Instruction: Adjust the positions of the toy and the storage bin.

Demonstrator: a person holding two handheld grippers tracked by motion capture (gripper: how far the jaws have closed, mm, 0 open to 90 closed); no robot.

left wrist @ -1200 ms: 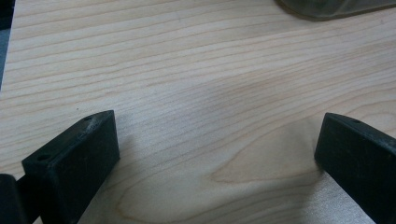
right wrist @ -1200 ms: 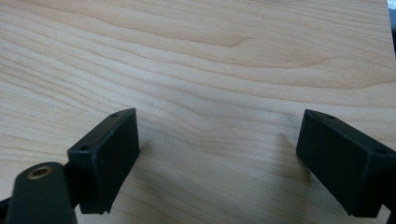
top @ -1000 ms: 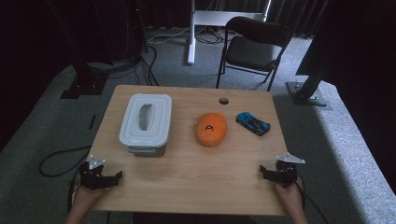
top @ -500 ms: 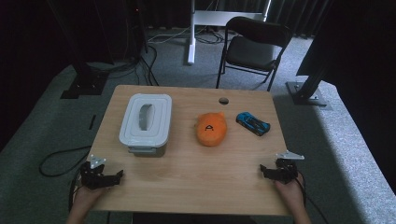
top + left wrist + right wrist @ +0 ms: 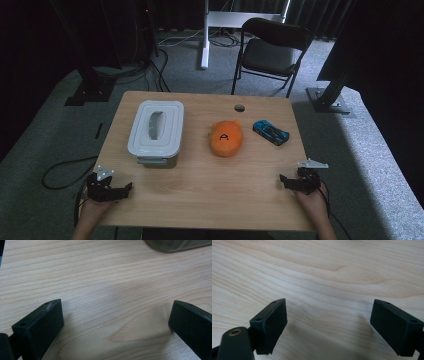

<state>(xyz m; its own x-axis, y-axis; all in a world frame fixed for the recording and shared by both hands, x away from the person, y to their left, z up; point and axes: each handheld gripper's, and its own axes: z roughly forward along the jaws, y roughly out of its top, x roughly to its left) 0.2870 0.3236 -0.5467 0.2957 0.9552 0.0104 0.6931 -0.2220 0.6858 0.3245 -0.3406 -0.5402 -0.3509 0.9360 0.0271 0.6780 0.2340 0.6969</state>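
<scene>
1. High view: the left hand-held gripper (image 5: 124,189) and right hand-held gripper (image 5: 285,180) rest at the worktop's (image 5: 200,190) near corners; nearest the left one stands a lidded grey container (image 5: 156,131), with an orange plush toy (image 5: 226,138) and blue toy car (image 5: 270,132) nearer the right.
2. Left gripper view: jaws spread over bare wood, the container's edge (image 5: 175,243) beyond.
3. Right gripper view: jaws spread, holding nothing.

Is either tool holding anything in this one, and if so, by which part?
Nothing is held. The left tool and right tool both rest open over bare table, jaws apart with only wood between them.
</scene>
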